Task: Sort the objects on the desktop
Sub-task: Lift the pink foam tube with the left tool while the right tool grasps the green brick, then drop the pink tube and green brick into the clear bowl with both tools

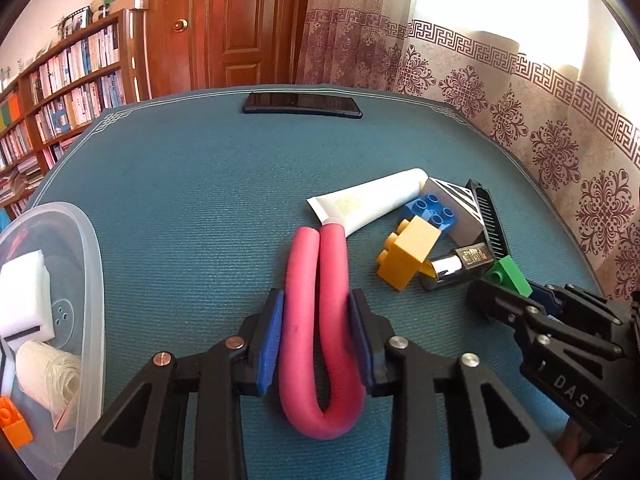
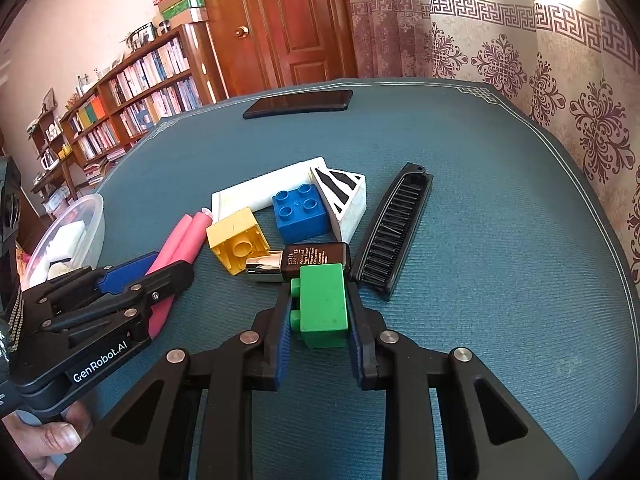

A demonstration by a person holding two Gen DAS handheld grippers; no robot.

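Fingers of my left gripper (image 1: pixel 316 336) are closed narrow on a pink foam tube (image 1: pixel 320 320), bent double into a U, both legs squeezed between the blue pads while it lies on the blue desk (image 1: pixel 180 200). My right gripper (image 2: pixel 318 320) is clamped on a green brick (image 2: pixel 324 304), which fills the gap between its fingers.

Taking the blue brick (image 2: pixel 302 212) as the landmark: a yellow brick (image 2: pixel 236 240) lies just left of it, tipped with its hollow underside showing. A white tube (image 2: pixel 264 188) lies behind it, touching. A white block with black stripes (image 2: pixel 346 196) leans against its right side. A black comb (image 2: pixel 394 232) lies further right, apart from it. A small dark bottle with a silver cap (image 2: pixel 298 266) lies in front of it, touching the green brick. A black phone (image 2: pixel 300 104) lies well behind, near the desk's far edge. Far to the left stands a clear plastic tub (image 1: pixel 90 264), holding a white block (image 1: pixel 26 292) and an orange brick (image 1: pixel 14 420).
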